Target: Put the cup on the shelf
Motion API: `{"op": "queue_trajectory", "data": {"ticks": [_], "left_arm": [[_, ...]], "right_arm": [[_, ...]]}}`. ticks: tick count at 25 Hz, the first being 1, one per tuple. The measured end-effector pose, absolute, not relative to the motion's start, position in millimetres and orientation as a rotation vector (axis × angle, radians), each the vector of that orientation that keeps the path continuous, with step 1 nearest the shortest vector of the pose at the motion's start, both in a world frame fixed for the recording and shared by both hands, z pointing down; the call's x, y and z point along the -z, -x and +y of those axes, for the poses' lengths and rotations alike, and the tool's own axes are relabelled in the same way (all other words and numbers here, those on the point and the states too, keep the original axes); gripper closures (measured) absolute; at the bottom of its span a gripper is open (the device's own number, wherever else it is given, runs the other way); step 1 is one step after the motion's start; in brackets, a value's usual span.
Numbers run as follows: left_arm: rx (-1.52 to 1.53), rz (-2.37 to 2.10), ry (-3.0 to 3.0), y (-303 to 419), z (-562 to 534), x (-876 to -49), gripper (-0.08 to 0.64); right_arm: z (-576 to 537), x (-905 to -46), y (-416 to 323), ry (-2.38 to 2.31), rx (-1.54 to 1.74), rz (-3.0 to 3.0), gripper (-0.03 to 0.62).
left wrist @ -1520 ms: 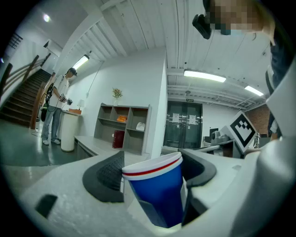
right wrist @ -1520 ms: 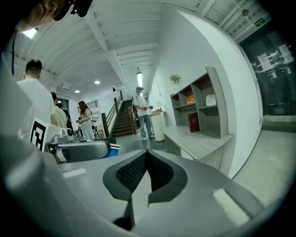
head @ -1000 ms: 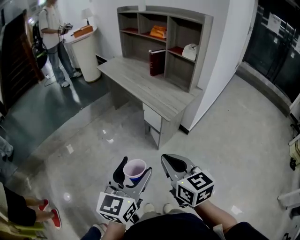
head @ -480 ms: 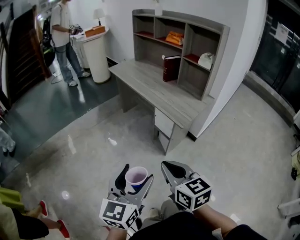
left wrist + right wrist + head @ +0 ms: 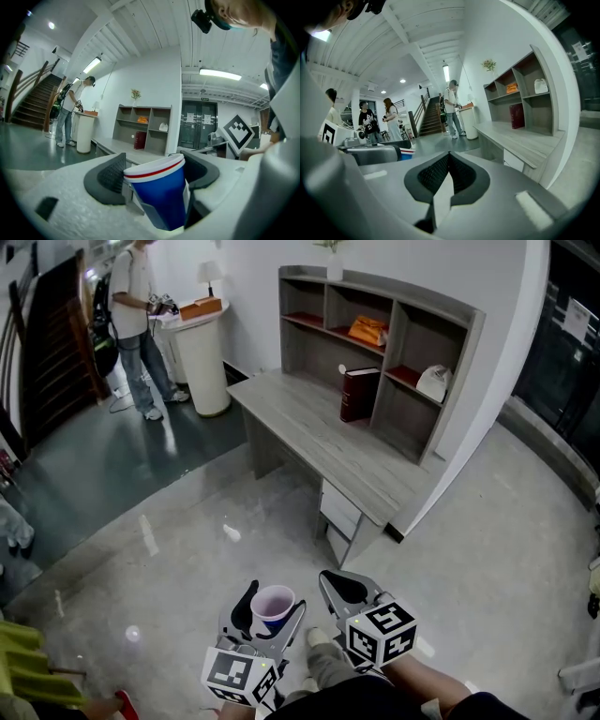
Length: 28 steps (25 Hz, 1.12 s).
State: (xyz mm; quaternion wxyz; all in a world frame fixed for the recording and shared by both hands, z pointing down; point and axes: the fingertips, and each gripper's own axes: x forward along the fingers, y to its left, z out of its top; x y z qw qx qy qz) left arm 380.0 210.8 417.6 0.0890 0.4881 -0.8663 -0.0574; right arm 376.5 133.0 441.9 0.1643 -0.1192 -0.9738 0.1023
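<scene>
A blue paper cup [image 5: 272,607] with a white rim and a red stripe stands upright between the jaws of my left gripper [image 5: 270,602], which is shut on it. In the left gripper view the cup [image 5: 159,192] fills the gap between the two dark pads. My right gripper [image 5: 341,589] hovers beside it at the same height, jaws shut and empty, its pads meeting [image 5: 448,164]. The grey shelf unit [image 5: 394,362] rises from the back of a wooden desk [image 5: 328,442] well ahead of both grippers.
The shelf compartments hold an orange thing [image 5: 368,330], a dark red book [image 5: 358,395] and a white thing [image 5: 434,383]. A person [image 5: 141,320] stands by a white round pedestal [image 5: 203,352] at far left. Glossy floor lies between me and the desk. Stairs [image 5: 427,115] show behind.
The desk and shelf have shifted rightward and lower in the head view as I moved. Both grippers keep their pose and the cup stays gripped.
</scene>
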Motion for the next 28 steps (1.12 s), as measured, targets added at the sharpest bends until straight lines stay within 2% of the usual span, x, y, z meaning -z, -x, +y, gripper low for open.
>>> {"op": "queue_trajectory", "data": {"ticks": [15,28], "left_arm": [[0.151,-2.615,-1.432,-251,131,-401,0.202],[0.140,-2.631,-1.413,-186,105,-405,0.202]], "right_arm": [[65,-432,-242,0.437,-0.281,-2.760,0.592],[41,-440,-180,0.478,-0.277,-2.742,0.592]]}}
